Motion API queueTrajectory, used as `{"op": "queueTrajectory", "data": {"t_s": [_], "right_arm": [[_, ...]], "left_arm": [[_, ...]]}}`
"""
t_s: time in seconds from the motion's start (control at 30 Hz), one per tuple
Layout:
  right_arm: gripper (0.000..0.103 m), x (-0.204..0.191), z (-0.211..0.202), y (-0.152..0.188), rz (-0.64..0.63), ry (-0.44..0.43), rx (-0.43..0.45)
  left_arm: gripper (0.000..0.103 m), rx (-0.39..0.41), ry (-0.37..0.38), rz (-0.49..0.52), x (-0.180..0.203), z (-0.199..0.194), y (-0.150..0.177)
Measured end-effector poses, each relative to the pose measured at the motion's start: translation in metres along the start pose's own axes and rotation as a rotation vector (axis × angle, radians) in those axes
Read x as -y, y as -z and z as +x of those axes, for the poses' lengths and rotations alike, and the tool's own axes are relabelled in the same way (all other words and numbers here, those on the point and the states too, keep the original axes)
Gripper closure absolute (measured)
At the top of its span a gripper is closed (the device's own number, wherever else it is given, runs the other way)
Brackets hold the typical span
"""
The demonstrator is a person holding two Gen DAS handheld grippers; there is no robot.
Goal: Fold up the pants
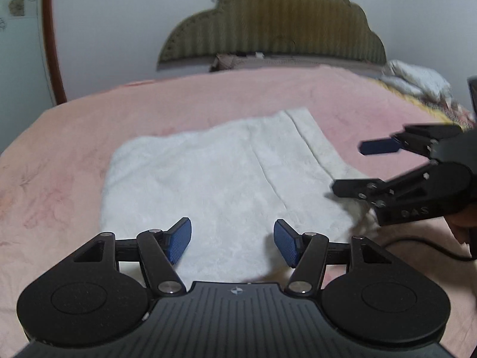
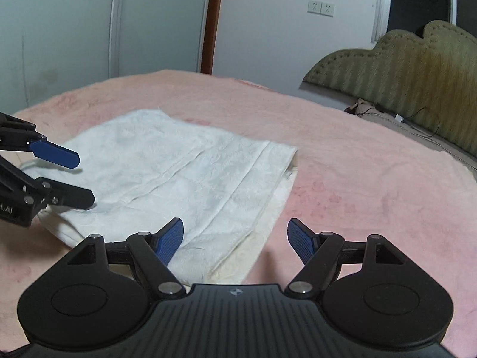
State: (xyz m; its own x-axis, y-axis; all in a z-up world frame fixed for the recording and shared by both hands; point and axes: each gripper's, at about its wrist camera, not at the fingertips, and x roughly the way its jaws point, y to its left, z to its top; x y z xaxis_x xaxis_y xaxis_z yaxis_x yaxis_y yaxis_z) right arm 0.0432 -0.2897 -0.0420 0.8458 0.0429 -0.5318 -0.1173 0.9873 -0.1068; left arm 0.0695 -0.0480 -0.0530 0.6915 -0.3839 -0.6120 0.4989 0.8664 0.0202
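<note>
The pants (image 1: 214, 173) lie on the bed (image 1: 74, 149) as a compact white rectangle with layered edges along one side; a cream under-layer peeks out along the near right edge in the right wrist view, so the stack is not quite flush; judging by that shape, most of the folding seems done, and what may be left is a last fold across the bundle or a bit of squaring up; whether another fold is meant I cannot tell from the shape alone.

The left gripper (image 1: 231, 241) hovers just above the near edge of the pants, its blue pads (image 1: 179, 241) standing apart with only bare cloth seen between them and nothing pinched; in the right wrist view the same gripper (image 2: 85, 179) shows at the left corner of the bundle, its lower finger very close to the fabric, though I cannot say whether it touches.

The right gripper (image 2: 235, 241) is also spread wide and holds nothing; its left pad (image 2: 170, 243) sits over the near corner of the pants while its right pad is over the pink blanket, so the cloth edge runs between the two; from the left wrist view it (image 1: 347, 167) reaches in from the right side, one finger above the other, beside the right edge of the bundle.
</note>
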Motion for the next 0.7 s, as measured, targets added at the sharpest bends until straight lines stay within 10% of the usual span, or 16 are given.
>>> {"op": "queueTrajectory", "data": {"t_s": [0.43,0.7], "right_arm": [[0.025,0.077,-0.033,0.042,0.713,-0.463,0.163],[0.025,0.063,-0.026,0.057,0.812,-0.611,0.099]], "left_arm": [[0.038,0.005,-0.106,-0.285,-0.084,-0.025,-0.006],[0.038,0.045,-0.037,-0.237,-0.073,-0.031,-0.011]]}}
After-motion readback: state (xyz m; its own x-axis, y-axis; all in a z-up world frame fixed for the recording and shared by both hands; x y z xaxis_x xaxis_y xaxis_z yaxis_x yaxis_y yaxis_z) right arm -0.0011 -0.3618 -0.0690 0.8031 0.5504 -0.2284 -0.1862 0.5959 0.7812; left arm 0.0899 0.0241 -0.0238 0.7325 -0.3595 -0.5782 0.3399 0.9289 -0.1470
